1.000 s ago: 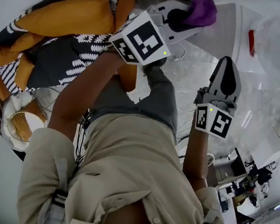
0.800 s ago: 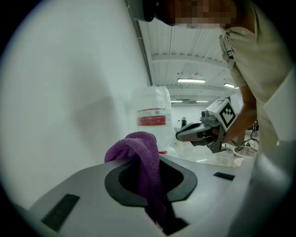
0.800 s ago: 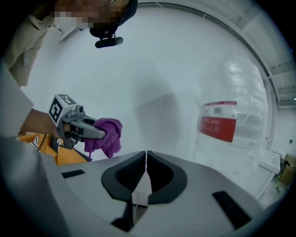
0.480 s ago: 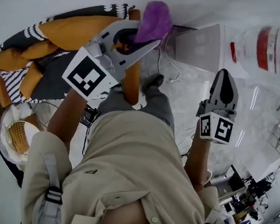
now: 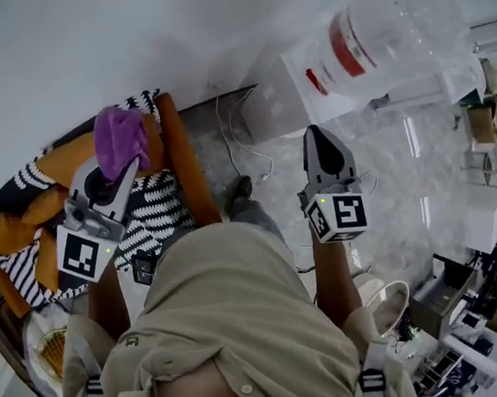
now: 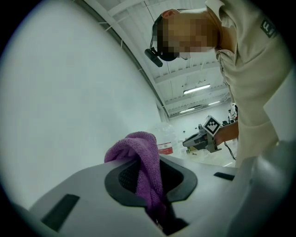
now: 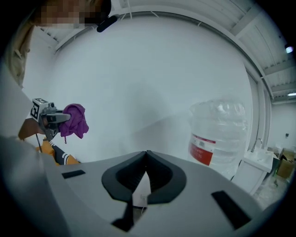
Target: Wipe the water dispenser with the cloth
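The left gripper is clamping the purple cloth, whose bunched end is bulging above the jaw tips while a strip is running down between them. It is hovering over the orange armchair with its black-and-white cushions, well apart from the water dispenser. The right gripper is holding its jaws pressed together at the tips, gripping nothing, and is pointing toward the dispenser's white body, near it. A clear bottle with a red label is sitting on top of the dispenser, against the white wall. A cable is trailing over the marble floor between armchair and dispenser, with the person's shoe near it.
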Demonstrator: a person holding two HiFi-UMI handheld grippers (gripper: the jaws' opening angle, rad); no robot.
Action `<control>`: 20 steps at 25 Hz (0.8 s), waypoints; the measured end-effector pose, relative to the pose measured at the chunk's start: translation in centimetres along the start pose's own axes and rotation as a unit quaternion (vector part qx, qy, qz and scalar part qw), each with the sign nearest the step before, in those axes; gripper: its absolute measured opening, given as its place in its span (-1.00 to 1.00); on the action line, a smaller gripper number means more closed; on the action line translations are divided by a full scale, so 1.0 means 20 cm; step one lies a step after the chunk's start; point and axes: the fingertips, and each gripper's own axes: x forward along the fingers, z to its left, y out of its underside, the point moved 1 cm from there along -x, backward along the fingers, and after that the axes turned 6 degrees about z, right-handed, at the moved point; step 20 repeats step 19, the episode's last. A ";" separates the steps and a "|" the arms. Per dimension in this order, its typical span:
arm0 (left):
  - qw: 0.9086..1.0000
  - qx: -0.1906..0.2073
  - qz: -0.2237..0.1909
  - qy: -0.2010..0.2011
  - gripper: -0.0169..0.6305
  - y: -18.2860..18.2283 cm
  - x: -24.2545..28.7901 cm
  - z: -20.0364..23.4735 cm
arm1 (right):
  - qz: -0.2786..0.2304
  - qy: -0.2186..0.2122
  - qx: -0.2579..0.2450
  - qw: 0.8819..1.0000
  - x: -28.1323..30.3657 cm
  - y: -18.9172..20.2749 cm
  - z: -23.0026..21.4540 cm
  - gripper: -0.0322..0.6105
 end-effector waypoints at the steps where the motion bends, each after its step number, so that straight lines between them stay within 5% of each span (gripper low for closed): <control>1: 1.000 0.004 -0.006 -0.001 -0.74 -0.03 -0.03 0.00 | -0.002 0.004 -0.001 1.000 -0.03 -0.02 0.01 -0.83; 20: 0.998 0.018 -0.034 0.043 -0.74 -0.06 -0.37 -0.10 | -0.012 0.041 -0.007 0.999 -0.30 -0.15 0.29 -0.83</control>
